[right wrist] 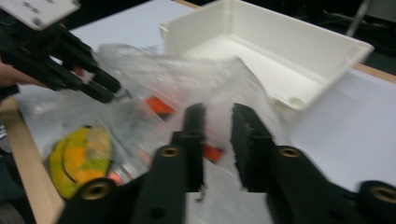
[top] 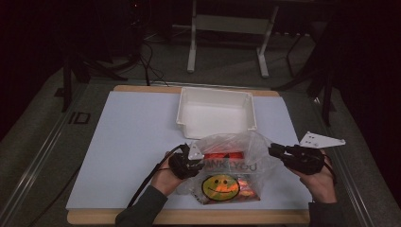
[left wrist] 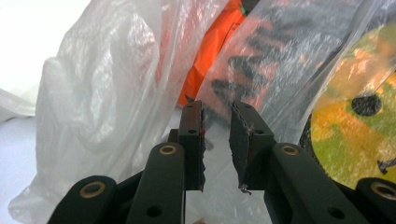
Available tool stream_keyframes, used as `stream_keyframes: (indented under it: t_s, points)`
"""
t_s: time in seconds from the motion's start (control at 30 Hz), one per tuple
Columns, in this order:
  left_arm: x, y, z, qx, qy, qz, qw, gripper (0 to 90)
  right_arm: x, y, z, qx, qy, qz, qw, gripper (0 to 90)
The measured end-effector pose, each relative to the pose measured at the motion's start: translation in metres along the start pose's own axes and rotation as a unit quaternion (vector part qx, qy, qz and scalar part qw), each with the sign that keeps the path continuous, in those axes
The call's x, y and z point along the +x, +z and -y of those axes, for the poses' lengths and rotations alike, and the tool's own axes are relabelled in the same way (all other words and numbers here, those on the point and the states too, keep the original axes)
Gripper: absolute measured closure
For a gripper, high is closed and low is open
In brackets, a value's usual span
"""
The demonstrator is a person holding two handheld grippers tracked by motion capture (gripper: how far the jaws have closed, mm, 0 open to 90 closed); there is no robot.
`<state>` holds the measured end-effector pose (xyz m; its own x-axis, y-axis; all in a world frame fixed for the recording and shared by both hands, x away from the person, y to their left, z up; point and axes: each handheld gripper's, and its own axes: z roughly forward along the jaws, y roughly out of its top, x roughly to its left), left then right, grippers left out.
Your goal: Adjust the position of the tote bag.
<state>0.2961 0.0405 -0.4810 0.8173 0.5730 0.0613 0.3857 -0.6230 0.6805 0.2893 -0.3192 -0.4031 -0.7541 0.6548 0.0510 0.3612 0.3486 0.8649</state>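
Left gripper (top: 193, 160) and right gripper (top: 274, 151), jaws narrowly parted around film, spread the plastic bag (top: 231, 165) mouth for access on counter (top: 132, 142).

A see-through plastic bag (top: 229, 163) sits at the near edge of the bench, just in front of a white tray. It is crinkly and puffed up. It has dark letters and a yellow smiley face (top: 220, 186) on the front. Orange packets (top: 222, 155) lie inside it.
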Motion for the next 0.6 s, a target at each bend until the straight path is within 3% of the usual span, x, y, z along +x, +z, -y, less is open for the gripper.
stream_keyframes:
  t_s: [0.17,0.23,0.37,0.43,0.5,0.6]
  points:
    - [-0.002,0.0,-0.003,-0.003,0.003,0.002,1.0,74.5,0.02,0.021,-0.009,0.001,-0.021,-0.013,0.9997,85.2]
    - [-0.003,-0.001,-0.004,-0.006,0.004,0.004,1.0,74.2,0.028,0.031,-0.013,0.005,-0.019,-0.027,0.9994,85.2]
    - [-0.005,-0.001,-0.008,-0.011,0.003,0.008,0.9999,72.9,0.045,0.056,-0.014,0.029,-0.034,-0.051,0.9977,85.0]
    - [-0.006,0.001,-0.011,-0.012,0.006,0.01,0.9999,70.8,0.05,0.071,-0.013,0.049,-0.037,-0.052,0.9967,85.1]
    - [-0.007,0.004,-0.013,-0.01,0.007,0.009,0.9999,68.8,0.051,0.086,-0.009,0.073,-0.038,-0.043,0.9957,85.0]
    - [-0.004,0.009,-0.014,-0.003,-0.004,0.008,1.0,63.8,0.046,0.104,-0.002,0.108,-0.026,-0.006,0.9938,81.0]
